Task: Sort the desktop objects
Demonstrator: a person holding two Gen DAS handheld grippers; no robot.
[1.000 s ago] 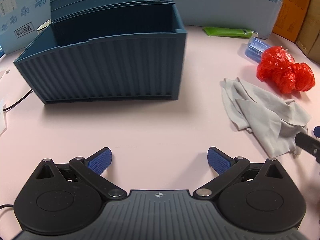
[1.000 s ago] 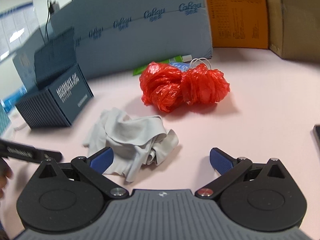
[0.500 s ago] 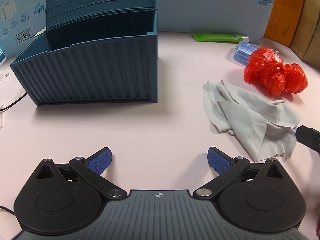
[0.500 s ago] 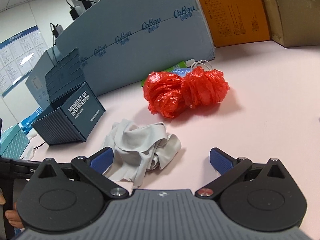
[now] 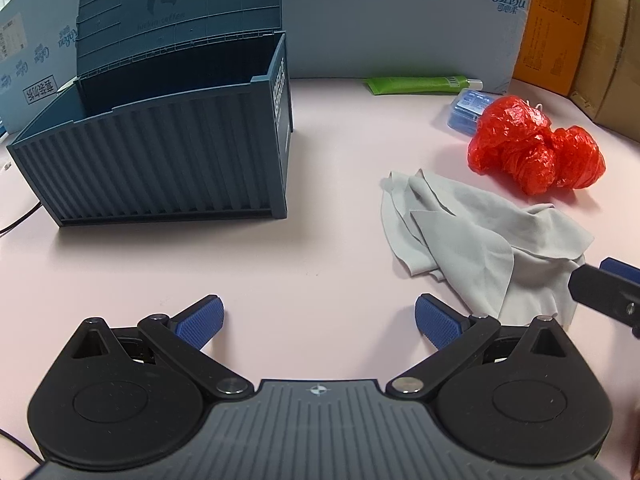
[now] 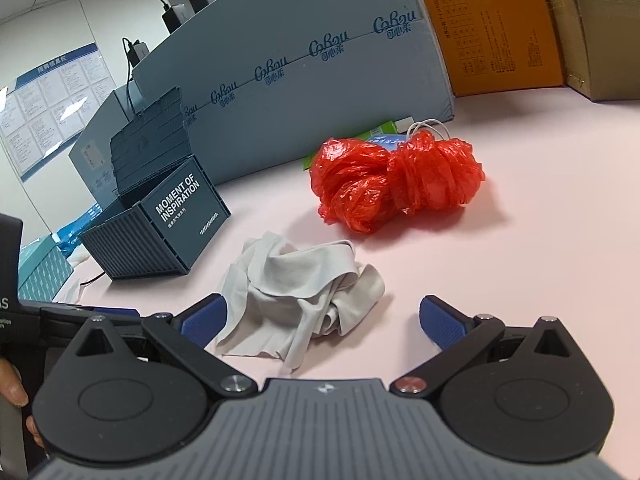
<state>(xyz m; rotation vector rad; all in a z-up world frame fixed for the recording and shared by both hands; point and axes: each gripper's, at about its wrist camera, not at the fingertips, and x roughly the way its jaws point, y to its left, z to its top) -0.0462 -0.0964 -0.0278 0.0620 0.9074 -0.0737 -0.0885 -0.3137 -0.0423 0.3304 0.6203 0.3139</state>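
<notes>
A crumpled grey cloth (image 5: 476,236) (image 6: 304,280) lies on the pink desk. Behind it sits a scrunched red plastic bag (image 5: 532,152) (image 6: 396,176). A dark blue container-style box (image 5: 160,156) (image 6: 160,232) stands open at the left, its lid raised behind it. My left gripper (image 5: 318,320) is open over bare desk, between the box and the cloth. My right gripper (image 6: 320,316) is open with the cloth's near edge between its fingers; its left fingertip (image 6: 204,314) is at the cloth's edge. Neither holds anything.
A green tube (image 5: 416,83) and a small blue packet (image 5: 468,110) lie by the grey-blue cardboard wall (image 5: 400,20) at the back. Orange and brown cartons (image 5: 580,32) stand at the right. A black cable (image 5: 20,220) runs left of the box. A hand (image 6: 12,384) shows at the left edge.
The left gripper has drawn back and turned right, so the box looks smaller and farther left. The right gripper has closed in on the cloth and tilted upward. Both stayed open.
</notes>
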